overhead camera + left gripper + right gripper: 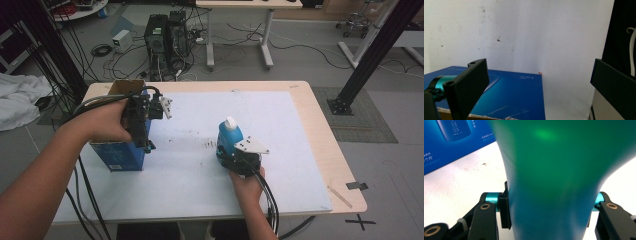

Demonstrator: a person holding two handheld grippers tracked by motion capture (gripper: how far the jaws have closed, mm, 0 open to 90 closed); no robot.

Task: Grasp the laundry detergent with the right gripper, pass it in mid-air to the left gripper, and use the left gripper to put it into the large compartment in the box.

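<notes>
A blue bottle (230,137) with a white cap stands upright on the white mat (200,180), right of the middle. My right gripper (231,156) is shut on its lower body, coming in from the near side. In the right gripper view the bottle (554,170) sits between both pads of that gripper (551,216), which press on its sides. At the mat's left stands a blue carton (120,156) with an open cardboard top. My left gripper (143,125) is held against the carton's right side, jaws wide apart. Its own view has the left gripper (539,82) open over the carton (511,95), holding nothing.
The wooden table's bare edge (325,140) runs along the right, with a thin stick (340,196) near its front corner. Beyond the table are computer towers (165,35), loose cables and another desk. A black frame post (370,55) stands at the right.
</notes>
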